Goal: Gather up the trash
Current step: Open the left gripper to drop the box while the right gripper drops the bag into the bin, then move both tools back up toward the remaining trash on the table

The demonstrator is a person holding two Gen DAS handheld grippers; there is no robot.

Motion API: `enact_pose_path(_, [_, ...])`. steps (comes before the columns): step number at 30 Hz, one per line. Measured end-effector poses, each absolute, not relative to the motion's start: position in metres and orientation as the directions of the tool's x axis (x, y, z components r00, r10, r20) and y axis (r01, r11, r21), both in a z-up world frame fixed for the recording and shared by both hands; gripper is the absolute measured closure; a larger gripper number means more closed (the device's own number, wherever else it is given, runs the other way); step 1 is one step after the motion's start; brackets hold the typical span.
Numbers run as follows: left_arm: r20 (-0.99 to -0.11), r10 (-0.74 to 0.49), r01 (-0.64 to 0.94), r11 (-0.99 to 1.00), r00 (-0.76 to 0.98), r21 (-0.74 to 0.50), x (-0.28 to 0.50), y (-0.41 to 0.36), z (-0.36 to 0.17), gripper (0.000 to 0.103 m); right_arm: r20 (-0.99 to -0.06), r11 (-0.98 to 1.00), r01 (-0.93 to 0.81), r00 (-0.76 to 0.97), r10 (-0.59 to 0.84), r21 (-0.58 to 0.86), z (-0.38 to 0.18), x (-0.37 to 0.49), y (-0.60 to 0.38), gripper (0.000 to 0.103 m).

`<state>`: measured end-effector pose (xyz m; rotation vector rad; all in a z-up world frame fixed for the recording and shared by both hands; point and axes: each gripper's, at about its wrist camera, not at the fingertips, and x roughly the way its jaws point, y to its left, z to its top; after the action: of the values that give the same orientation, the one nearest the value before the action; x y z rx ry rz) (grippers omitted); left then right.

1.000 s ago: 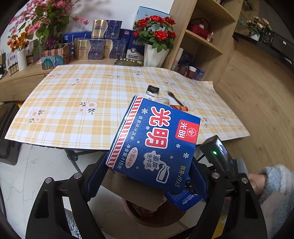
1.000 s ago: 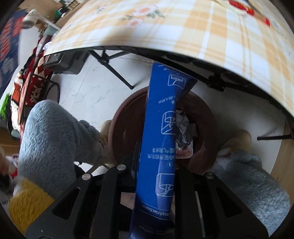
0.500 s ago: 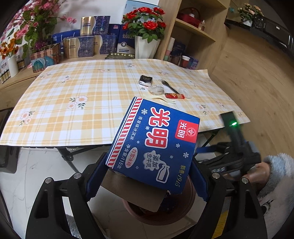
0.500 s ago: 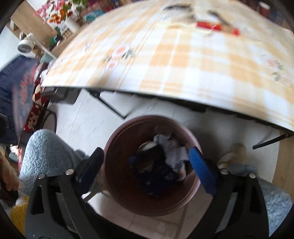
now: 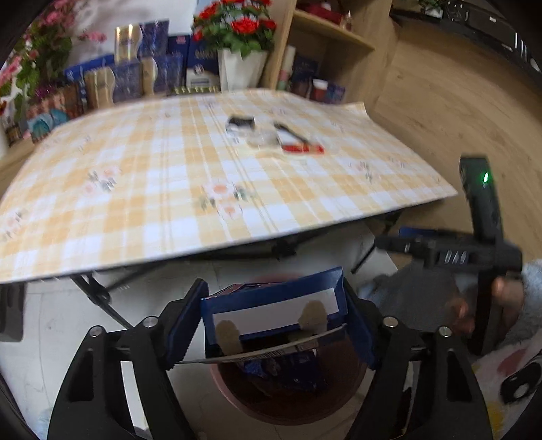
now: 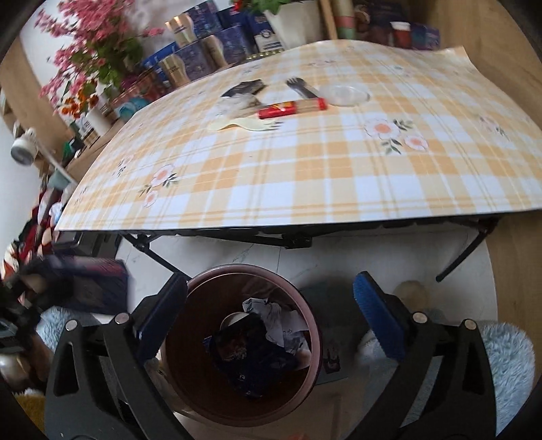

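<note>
A folding table under a yellow checked cloth is filling the room in front of me, with shelves of boxes and potted flowers blurring behind it. Below its near edge, on the pale floor, a brown waste bin is standing.

My left gripper is hanging over that bin, its blue pads pressing on both sides of a blue carton tipped end-on toward the camera; its jaws have just been closing a little, with the carton between them. (The carton's printed face is turned away here, so I am seeing only flaps and a white inner panel.) The bin's rim is showing beneath the carton, most of its mouth hidden.

My right gripper is spreading wide above the bin with nothing between its pads; its jaws have just been opening. Inside the bin, dark blue packaging and crumpled white paper are lying in a heap I cannot sort out further.

Still on the cloth: a red wrapper, a pale fork, a dark fork, a clear lid and a small dark packet, close together. The left view is smeared by motion, and the left edge of the right view is too blurred to read.
</note>
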<state>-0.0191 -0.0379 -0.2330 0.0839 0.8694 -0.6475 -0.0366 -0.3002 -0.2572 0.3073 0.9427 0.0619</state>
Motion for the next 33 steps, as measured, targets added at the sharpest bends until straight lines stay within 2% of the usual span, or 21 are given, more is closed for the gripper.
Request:
enact_pose_path(4, [-0.765, -0.494, 0.569, 0.796, 0.413, -0.206, -0.017, -0.043, -0.252, 0.029, -0.794, 0.954, 0.086, 0.578, 0.186, 0.286, -0.26, -0.036, -0.299, 0.006])
enact_pose_path(13, [-0.764, -0.514, 0.596, 0.774, 0.391, -0.215, -0.015, -0.056, -0.258, 0.029, -0.791, 0.962, 0.074, 0.588, 0.17, 0.262, -0.256, -0.038, -0.294, 0.006])
enact_pose_path(14, [-0.762, -0.518, 0.596, 0.772, 0.388, -0.221, -0.014, -0.056, -0.259, 0.028, -0.79, 0.962, 0.077, 0.589, 0.168, 0.262, -0.256, -0.039, -0.294, 0.006])
enact_pose_path(17, [-0.753, -0.529, 0.591, 0.772, 0.392, -0.234, -0.012, -0.056, -0.261, 0.013, -0.794, 0.962, 0.09, 0.587, 0.159, 0.259, -0.257, -0.039, -0.297, 0.006])
enact_pose_path(18, [-0.748, -0.526, 0.584, 0.778, 0.405, -0.231, -0.012, -0.055, -0.26, 0.011, -0.795, 0.961, 0.096, 0.587, 0.156, 0.259, -0.257, -0.039, -0.298, 0.006])
enact_pose_path(33, [-0.745, -0.457, 0.431, 0.867, 0.486, -0.251, 0.001, -0.023, -0.26, 0.009, -0.806, 0.971, 0.11, 0.582, 0.11, 0.212, -0.26, -0.037, -0.295, 0.006])
